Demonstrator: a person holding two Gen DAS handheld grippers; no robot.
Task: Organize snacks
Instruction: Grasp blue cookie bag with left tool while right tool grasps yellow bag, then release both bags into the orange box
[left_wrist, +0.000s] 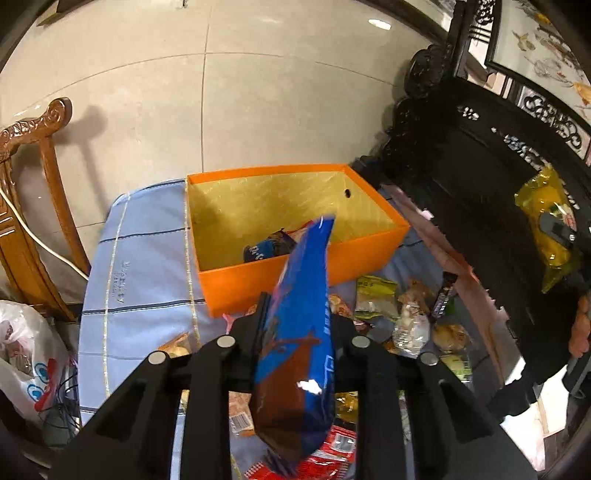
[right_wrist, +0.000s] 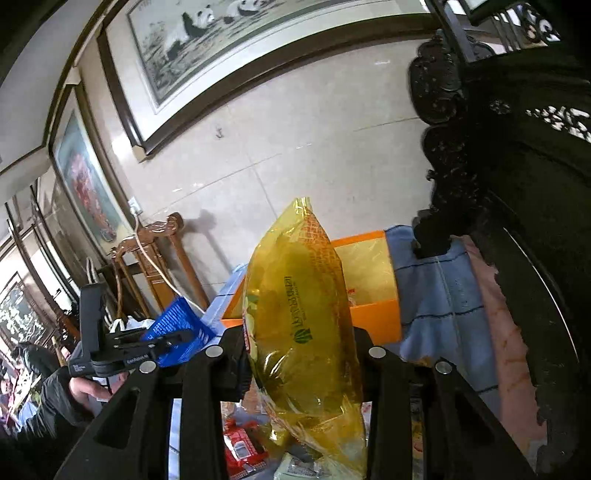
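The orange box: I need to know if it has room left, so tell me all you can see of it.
The orange box is a rectangular, lidless carton, orange outside with a shiny gold lining and a small round hole high in one end wall. It sits upright on the blue checked cloth, beyond the loose snacks. Most of its floor shows bare; a dark blue packet and another wrapper lie near the front wall. Neither gripper touches it.

1. The orange box (left_wrist: 295, 236) is standing open on top, with a few packets lying in one corner and the rest of its floor bare.
2. Loose snacks (left_wrist: 402, 314) are crowding the surface in front of the box.
3. The dark carved furniture (left_wrist: 461, 177) is blocking the right side.
4. The wooden chair (left_wrist: 33, 177) is standing at the left, across a strip of bare blue cloth (left_wrist: 140, 280).
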